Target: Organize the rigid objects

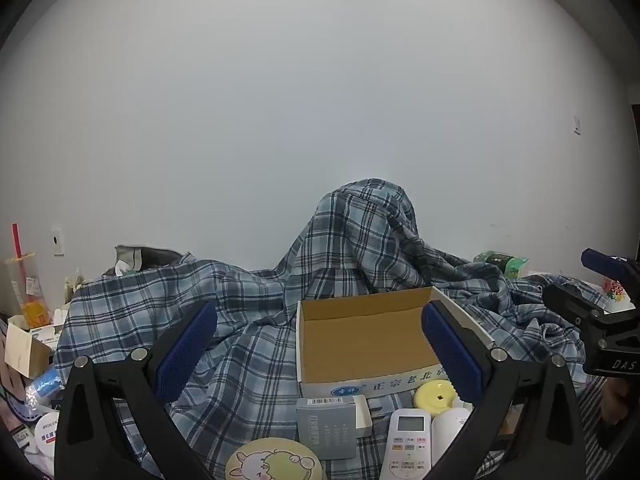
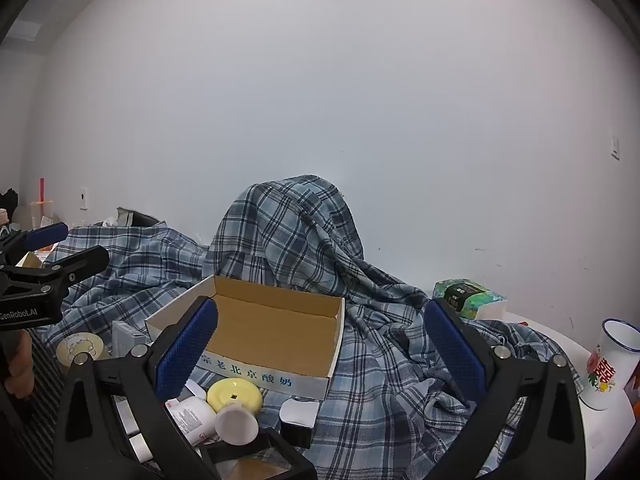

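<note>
2 grippers hover side by side over a plaid cloth (image 1: 240, 320) that covers the surface. The left gripper (image 1: 320, 352) has its blue pads spread wide with nothing between them; the right gripper (image 2: 320, 352) is spread just as wide and also grips nothing. An open cardboard box (image 1: 368, 336), empty inside, sits on the cloth. Along its near edge lie a yellow round lid (image 1: 435, 395), a white remote (image 1: 408, 440), a grey carton (image 1: 326, 428) and a round cartoon tin (image 1: 274, 462). A white bottle (image 2: 196, 416) lies on its side beside the yellow lid.
</note>
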`<state>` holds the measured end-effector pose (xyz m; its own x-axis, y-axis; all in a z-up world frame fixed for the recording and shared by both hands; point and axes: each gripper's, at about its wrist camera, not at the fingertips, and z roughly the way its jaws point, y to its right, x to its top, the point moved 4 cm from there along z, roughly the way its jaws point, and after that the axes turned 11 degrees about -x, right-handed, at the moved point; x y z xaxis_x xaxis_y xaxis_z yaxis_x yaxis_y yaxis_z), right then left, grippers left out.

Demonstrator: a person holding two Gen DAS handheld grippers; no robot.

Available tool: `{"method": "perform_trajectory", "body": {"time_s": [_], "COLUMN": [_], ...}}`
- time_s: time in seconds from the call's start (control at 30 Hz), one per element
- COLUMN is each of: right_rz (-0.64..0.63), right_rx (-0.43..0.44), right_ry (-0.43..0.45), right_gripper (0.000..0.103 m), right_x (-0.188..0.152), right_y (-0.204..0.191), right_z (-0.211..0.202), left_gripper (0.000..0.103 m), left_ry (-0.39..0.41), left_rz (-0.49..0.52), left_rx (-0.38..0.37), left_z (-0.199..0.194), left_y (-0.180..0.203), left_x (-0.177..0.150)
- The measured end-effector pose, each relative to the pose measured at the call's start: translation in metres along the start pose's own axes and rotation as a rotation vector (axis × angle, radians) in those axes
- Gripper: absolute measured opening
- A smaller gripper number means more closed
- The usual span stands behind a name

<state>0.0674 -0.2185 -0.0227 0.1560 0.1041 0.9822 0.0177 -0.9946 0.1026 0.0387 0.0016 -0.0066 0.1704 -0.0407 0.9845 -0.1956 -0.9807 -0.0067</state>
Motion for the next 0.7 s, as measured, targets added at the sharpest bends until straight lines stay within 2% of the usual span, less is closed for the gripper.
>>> {"method": "perform_trajectory", "body": {"time_s": [0.17,0.2,0.7], "right_rz": [-0.004,-0.004,-0.005], "right_rx": [-0.001,-0.001,-0.001], "right_ry": [-0.002,-0.003,-0.007], "right_gripper": [0.103,0.103,0.103], "right_x": [-0.0002,-0.0003,0.0000], "right_y": [-0.0002,-0.0003,-0.0011], "right_z": [0.0007,0.0010,0.0008], "left_gripper": [0.103,0.103,0.103], "left_ry": [0.010,0.026,0.004], "left_rz": [-0.024,0.001,0.006], "left_rx": [-0.009,-0.013,-0.014], "left_z": [-0.0018,-0.0039,-0.0047], "left_y": [-0.0045,0.0015,-0.0006], "left_x": [0.0004,0.0002,0.0028]}}
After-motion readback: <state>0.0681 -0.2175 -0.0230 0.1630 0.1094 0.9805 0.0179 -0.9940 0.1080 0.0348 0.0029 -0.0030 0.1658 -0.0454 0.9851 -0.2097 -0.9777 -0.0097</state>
